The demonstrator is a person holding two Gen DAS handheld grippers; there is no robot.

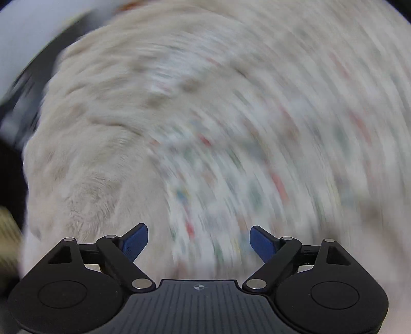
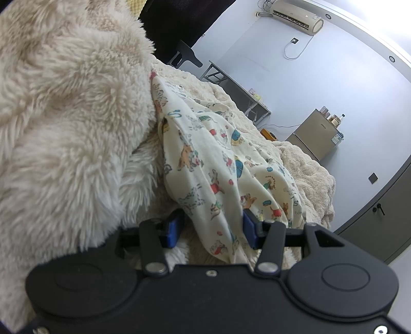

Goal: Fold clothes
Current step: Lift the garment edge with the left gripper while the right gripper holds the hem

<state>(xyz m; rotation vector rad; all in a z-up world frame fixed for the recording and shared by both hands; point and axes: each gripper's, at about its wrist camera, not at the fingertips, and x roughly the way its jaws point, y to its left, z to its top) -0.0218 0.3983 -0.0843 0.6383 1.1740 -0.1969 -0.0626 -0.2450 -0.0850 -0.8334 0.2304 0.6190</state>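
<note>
The fluffy cream blanket (image 2: 64, 108) is the largest thing in the right wrist view, filling the whole left half of the frame and running on under the garment toward the centre right; in the left wrist view the same pile (image 1: 84, 164) covers the left and upper part of a badly motion-smeared frame. The printed garment (image 2: 218, 169), pale yellow with small cartoon animals, lies draped over the blanket from the upper centre down to the lower centre of the right wrist view; in the left wrist view it is only a streaked patch of red, green and blue flecks (image 1: 244, 167) across the centre and right.

The right gripper (image 2: 212, 230) sits at the bottom centre, its blue pads (image 2: 173, 228) set either side of a bunched fold of the garment; the jaws look part-way closed around the cloth, though whether they truly pinch it I cannot tell. The left gripper (image 1: 199, 240) is at the bottom centre of its frame, jaws spread wide with nothing between them, above the cloth.

Smaller, in the right wrist view: a small fridge (image 2: 317, 133) at centre right; an air conditioner (image 2: 298, 19) on the wall at top right.
</note>
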